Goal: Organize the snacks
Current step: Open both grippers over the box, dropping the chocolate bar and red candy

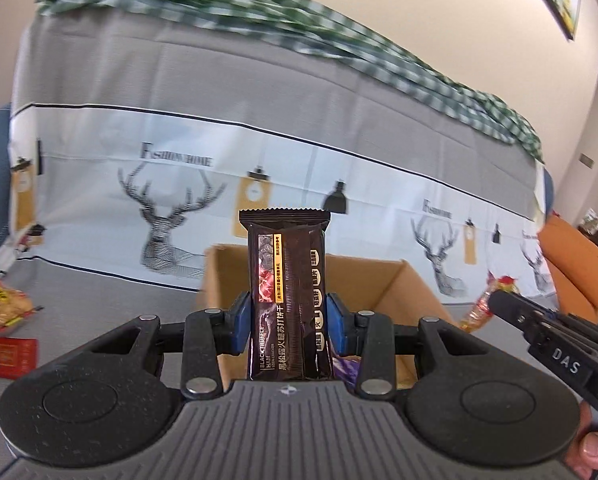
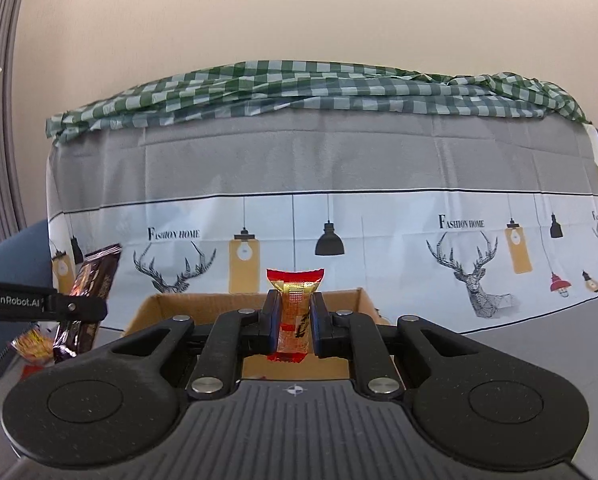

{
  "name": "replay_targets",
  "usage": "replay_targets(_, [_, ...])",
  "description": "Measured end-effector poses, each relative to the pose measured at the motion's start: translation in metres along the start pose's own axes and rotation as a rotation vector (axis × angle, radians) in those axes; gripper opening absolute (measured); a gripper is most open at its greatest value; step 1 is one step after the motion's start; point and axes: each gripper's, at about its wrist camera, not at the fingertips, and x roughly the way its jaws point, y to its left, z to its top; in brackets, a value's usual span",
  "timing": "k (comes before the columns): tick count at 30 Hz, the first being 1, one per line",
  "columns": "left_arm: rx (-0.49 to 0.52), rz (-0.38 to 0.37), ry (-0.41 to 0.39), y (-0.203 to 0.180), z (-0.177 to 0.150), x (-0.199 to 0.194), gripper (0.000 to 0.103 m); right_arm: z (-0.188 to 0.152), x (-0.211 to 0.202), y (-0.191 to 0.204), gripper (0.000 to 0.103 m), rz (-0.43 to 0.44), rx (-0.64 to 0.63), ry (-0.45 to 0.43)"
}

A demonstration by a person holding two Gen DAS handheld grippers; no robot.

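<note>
Two glossy crinkle-ended packets [image 1: 289, 300] [image 2: 295, 316] held upright above corrugated cardboard box [image 2: 203, 306].

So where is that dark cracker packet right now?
The dark cracker packet stands upright, clamped in the left gripper, just in front of the open cardboard box.

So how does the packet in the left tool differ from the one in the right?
The dark brown cracker packet is wide and long; the red-and-gold snack is narrow and short. The left tool therefore stands wider than the right tool, which is nearly closed. Both packets stand upright, pinched at mid-length, in front of the cardboard box.
</note>
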Motion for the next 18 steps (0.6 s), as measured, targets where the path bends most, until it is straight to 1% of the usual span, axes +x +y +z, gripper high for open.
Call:
replay_targets(4, [0.024,-0.022,0.013,-0.012,-0.005,0.005,0.043,-0.002,-0.002,-0.002,0.016,-0.002,-0.021,0.000])
replay_targets(9, [0.045,-0.034,0.016,-0.017,-0.009,0.007,0.043,-0.002,-0.004,0.000,0.016,0.001,-0.026,-0.005])
replay_targets(18, [0.026,-0.035,0.013,-0.012,-0.008,0.006,0.043,-0.004,-0.005,0.005,0.016,0.005,-0.053,-0.006])
